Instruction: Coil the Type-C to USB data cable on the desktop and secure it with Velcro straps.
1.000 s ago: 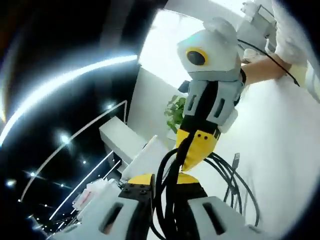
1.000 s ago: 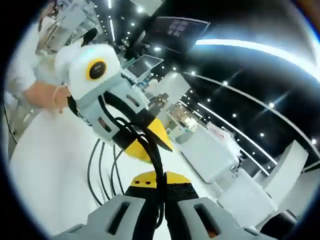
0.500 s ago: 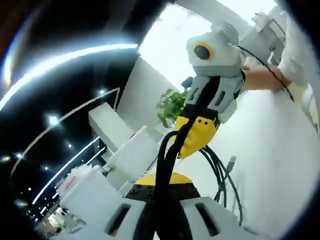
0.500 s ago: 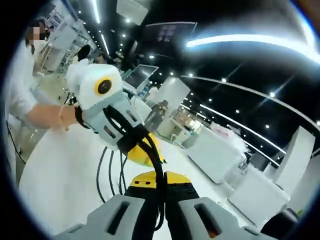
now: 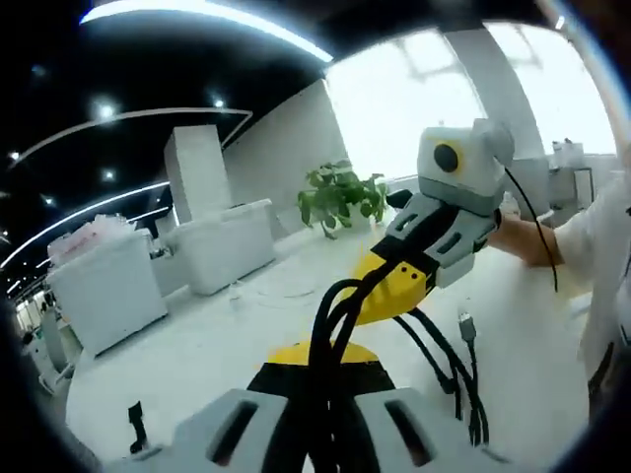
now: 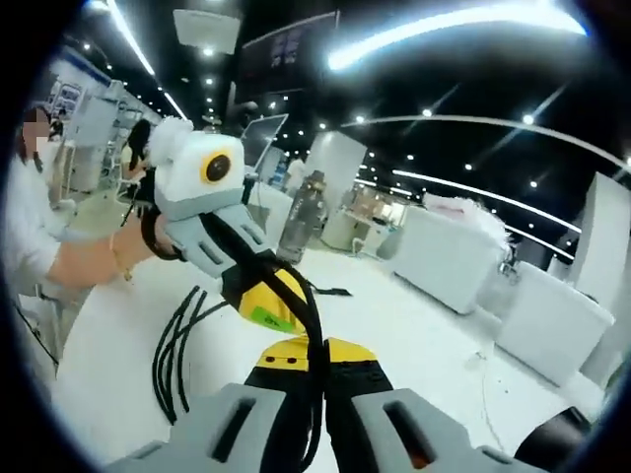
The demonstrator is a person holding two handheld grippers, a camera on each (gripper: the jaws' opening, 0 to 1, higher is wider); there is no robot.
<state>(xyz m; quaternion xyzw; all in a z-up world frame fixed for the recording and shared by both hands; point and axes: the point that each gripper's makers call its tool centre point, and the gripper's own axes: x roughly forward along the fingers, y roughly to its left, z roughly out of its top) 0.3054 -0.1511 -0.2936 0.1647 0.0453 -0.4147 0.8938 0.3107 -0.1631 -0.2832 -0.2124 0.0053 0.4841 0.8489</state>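
Levelling since earlier, both grippers (image 5: pixel 320 370) clamp cable (image 5: pixel 439 355).

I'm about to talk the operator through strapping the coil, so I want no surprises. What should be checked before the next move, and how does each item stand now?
1. Left gripper shut on the black cable: ok, strands run between its closed jaws.
2. Right gripper shut on the cable: ok, strands pinched there too.
3. Loops gathered: ok, several strands hang together below the grippers.
4. USB plug free: ok, it dangles beside the loops.
5. Velcro strap located: cannot tell; a small black item lies on the white desktop.
6. Coil resting on the desktop: cannot tell.
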